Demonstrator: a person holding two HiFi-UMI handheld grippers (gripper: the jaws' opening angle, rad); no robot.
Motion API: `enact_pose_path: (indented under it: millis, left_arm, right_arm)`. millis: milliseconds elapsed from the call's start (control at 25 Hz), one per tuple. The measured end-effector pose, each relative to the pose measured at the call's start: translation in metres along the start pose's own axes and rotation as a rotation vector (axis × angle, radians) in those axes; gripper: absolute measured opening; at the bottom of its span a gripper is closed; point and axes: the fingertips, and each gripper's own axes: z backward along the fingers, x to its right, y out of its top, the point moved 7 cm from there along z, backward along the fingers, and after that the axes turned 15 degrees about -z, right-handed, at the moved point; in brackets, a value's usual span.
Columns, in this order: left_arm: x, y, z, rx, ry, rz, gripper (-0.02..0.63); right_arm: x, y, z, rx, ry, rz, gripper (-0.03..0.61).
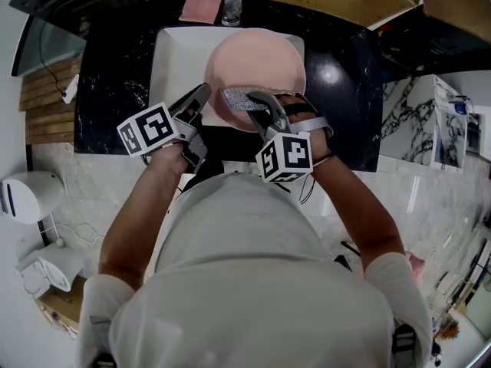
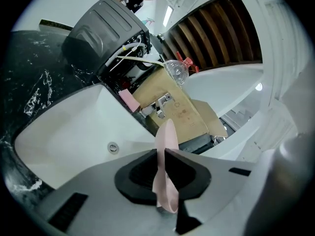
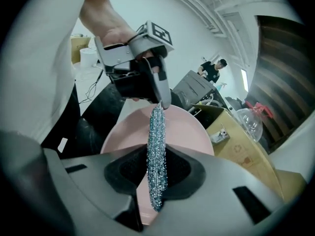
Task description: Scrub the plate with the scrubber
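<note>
The left gripper (image 1: pixel 201 94) pinches the edge of the pink plate (image 1: pixel 257 60) and holds it over the white sink (image 1: pixel 175 56). Only the drain (image 2: pixel 113 147) shows inside the sink. The right gripper (image 1: pixel 259 102) squeezes the sparkly scrubber (image 1: pixel 239 100), which looks to be on the plate's near side. I think scrubbing is the step now, and next comes rubbing across the plate.

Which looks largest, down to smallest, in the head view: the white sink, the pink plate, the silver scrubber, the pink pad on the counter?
1. white sink
2. pink plate
3. silver scrubber and pink pad: about alike. The scrubber is partly hidden, so I do not rank them.
</note>
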Motion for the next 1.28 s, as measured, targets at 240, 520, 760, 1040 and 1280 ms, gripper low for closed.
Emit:
enact_pose_path:
  millis: [240, 520, 760, 1040, 1280]
  left_arm:
    - [-0.006, 0.004, 0.002, 0.013, 0.014, 0.003, 0.044]
    - [-0.003, 0.002, -0.001, -0.003, -0.003, -0.003, 0.044]
    - [0.006, -0.004, -0.001, -0.014, -0.046, 0.005, 0.044]
    - [0.003, 0.000, 0.001, 0.017, -0.066, 0.028, 0.044]
    - [0.000, 0.004, -0.001, 0.022, -0.060, 0.031, 0.046]
  right_arm:
    - [-0.016, -0.008, 0.015, 0.013, 0.125, 0.010, 0.080]
    - [0.054, -0.010, 0.018, 0.047, -0.108, -0.023, 0.080]
    - [0.099, -0.017, -0.003, -0.016, -0.231, -0.003, 0.080]
    - [0.062, -0.031, 0.000, -0.059, -0.143, -0.006, 0.080]
    - [0.017, -0.039, 0.014, -0.065, -0.049, -0.013, 0.080]
